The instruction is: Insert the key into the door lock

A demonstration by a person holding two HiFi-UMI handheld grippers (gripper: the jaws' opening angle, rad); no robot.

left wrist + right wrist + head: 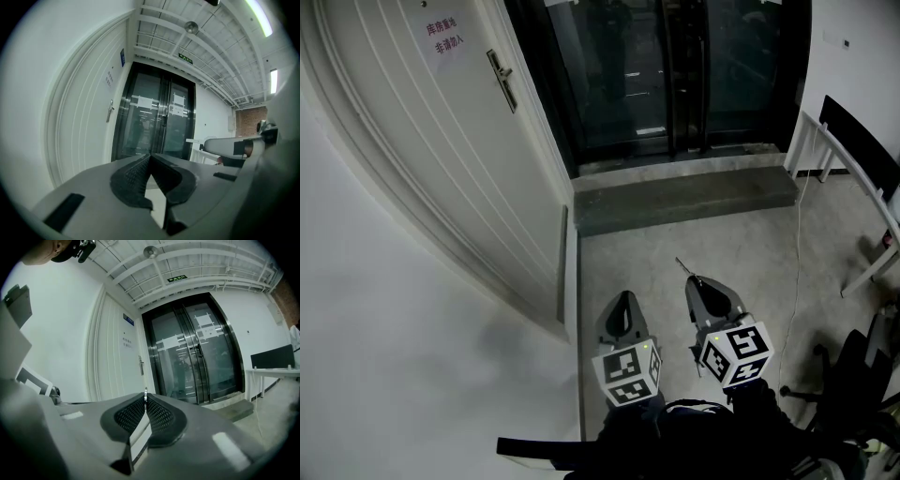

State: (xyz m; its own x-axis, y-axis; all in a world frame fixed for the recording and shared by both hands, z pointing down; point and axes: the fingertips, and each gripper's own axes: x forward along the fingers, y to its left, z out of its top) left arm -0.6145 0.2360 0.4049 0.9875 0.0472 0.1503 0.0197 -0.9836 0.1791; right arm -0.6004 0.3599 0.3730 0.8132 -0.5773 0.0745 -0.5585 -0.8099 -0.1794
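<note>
Tall white panelled door (422, 141) along the left wall, shut, well ahead of both tools. Approach stage by the look of it, nothing yet at the lock. Past it, dark glass double doors (675, 75) above a grey concrete step (684, 197). White metal table frame (844, 155) and black office chair (853, 375) off to the right, thin white cable (798, 272) trailing over the floor there. None of these between tools and door, so the path seems open. Left gripper (624, 298) held low, jaws pressed together on nothing. Right gripper (695, 280) just beside it, jaws clamped on a thin silver metal key (146, 393), tip poking out forward. Slim metal lever handle on its long plate (502, 80) near the door's far edge, keyhole too small to make out. Next, probably: right gripper up and forward to that plate, blade turned to suit the slot, squared up before any push. Possible trouble: so thin a key twisting in the pads on contact.
</note>
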